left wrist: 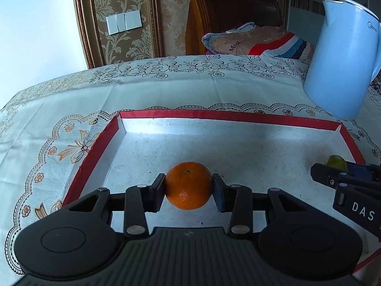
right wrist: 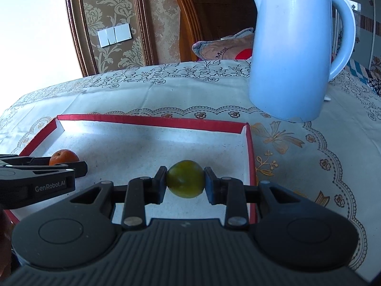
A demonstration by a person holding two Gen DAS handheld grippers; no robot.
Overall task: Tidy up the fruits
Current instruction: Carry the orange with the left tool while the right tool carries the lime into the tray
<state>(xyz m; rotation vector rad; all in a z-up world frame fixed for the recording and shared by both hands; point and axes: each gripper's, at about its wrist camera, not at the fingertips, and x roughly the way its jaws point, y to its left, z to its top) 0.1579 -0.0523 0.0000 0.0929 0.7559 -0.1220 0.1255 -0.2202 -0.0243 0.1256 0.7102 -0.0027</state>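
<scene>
left gripper [left wrist: 188,186] around orange [left wrist: 188,185]

Shallow red-rimmed cardboard tray [left wrist: 228,115] on patterned white tablecloth [left wrist: 59,109]. Over tray floor — round orange tangerine [left wrist: 188,186] at left, small green round fruit [right wrist: 185,178] at right. Pale blue plastic kettle [right wrist: 293,52] behind tray's far right corner, on cloth.

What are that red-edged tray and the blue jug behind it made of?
The tray looks like cardboard: thin folded walls, red outside, matte speckled white inside. The jug, an electric kettle, seems to be smooth glossy plastic with a soft sheen, though a metal liner inside cannot be ruled out.
</scene>
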